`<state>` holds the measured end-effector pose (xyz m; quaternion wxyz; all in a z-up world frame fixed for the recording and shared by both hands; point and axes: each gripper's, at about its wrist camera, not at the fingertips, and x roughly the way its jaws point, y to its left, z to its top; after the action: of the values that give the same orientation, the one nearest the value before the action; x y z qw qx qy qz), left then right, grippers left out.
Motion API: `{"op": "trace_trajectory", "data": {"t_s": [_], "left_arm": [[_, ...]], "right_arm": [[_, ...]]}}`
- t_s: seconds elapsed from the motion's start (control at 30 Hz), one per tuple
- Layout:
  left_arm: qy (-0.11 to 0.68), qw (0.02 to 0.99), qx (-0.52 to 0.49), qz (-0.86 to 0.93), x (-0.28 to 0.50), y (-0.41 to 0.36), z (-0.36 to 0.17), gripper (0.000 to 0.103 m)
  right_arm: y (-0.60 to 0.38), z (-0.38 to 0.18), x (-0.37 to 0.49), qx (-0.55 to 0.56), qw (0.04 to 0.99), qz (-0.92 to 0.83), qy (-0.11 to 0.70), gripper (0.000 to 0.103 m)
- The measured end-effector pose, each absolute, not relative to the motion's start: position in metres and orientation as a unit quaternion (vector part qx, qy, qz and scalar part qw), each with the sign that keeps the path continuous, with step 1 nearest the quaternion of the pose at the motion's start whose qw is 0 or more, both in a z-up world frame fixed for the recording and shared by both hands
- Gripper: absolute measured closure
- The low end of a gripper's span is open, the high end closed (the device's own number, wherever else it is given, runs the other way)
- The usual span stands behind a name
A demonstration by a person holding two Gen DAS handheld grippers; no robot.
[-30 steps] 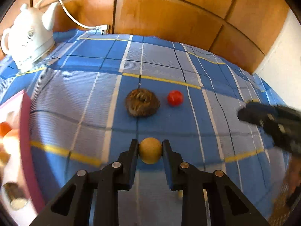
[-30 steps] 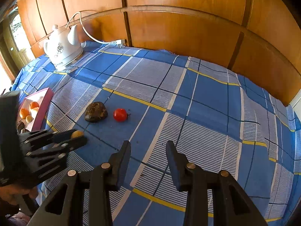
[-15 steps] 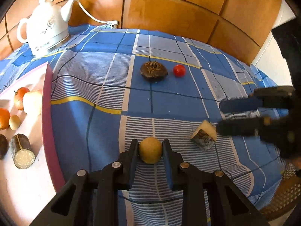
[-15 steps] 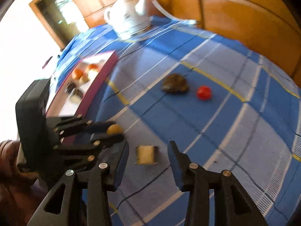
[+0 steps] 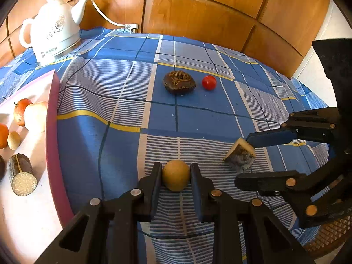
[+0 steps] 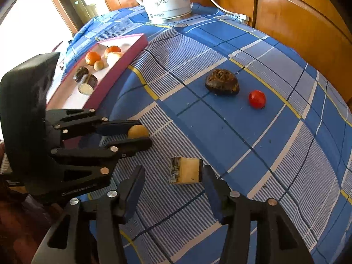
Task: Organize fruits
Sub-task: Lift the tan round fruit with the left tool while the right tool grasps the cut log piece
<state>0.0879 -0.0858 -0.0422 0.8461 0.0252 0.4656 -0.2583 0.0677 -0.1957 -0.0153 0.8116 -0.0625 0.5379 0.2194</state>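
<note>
A: State of the left gripper point(image 5: 176, 177)?

B: Its jaws are clamped on a yellow ball point(image 5: 176, 175), one pad on each side. The ball hangs just above the blue checked cloth point(image 5: 198, 118), near the pink tray point(image 5: 52, 132).

A: State of the right gripper point(image 6: 173, 189)?

B: Its jaws have just been opening. They now stand apart, one on each side of the wedge point(image 6: 186, 170). The right finger is at the wedge's dark end; whether it touches cannot be told. The left finger is clear of it. The wedge lies on the cloth, not gripped.

A: Tray contents?

B: Two oranges, a pale apple, a small tan ball and a cut log piece point(image 5: 22, 177).

A: Items loose on the cloth?

B: A brown lump point(image 5: 179, 84) with a tomato point(image 5: 209, 82) just beside it, well apart from both grippers. A white kettle point(image 5: 55, 37) stands at the far edge.
</note>
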Motion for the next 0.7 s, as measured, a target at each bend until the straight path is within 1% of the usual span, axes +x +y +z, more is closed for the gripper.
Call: {"op": "trace_trajectory", "data": {"t_s": [0.1,0.13,0.17,0.2,0.47,0.7], "left_arm": [[0.465,0.846,0.023,-0.260,0.088,-0.085,-0.043,0.077],[0.465,0.846,0.023,-0.260,0.088,-0.085,-0.043,0.077],[0.464,0.846,0.023,-0.261,0.087,-0.085,-0.043,0.077],[0.463,0.846,0.024,-0.262,0.087,-0.084,-0.044,0.077],[0.458,0.847,0.039,-0.268,0.085,-0.088,-0.037,0.077],[0.428,0.857,0.009,-0.288,0.074,-0.065,-0.004,0.077]], "right_arm": [[-0.194,-0.019,0.069,-0.071,0.812,0.211,0.539,0.048],[-0.192,-0.021,0.069,-0.076,0.811,0.209,0.541,0.050],[-0.191,-0.023,0.069,-0.082,0.811,0.205,0.541,0.056],[-0.191,-0.025,0.069,-0.092,0.812,0.198,0.541,0.069],[-0.201,-0.026,0.072,-0.083,0.817,0.181,0.541,0.069],[-0.204,-0.026,0.070,-0.084,0.824,0.170,0.535,0.069]]}}
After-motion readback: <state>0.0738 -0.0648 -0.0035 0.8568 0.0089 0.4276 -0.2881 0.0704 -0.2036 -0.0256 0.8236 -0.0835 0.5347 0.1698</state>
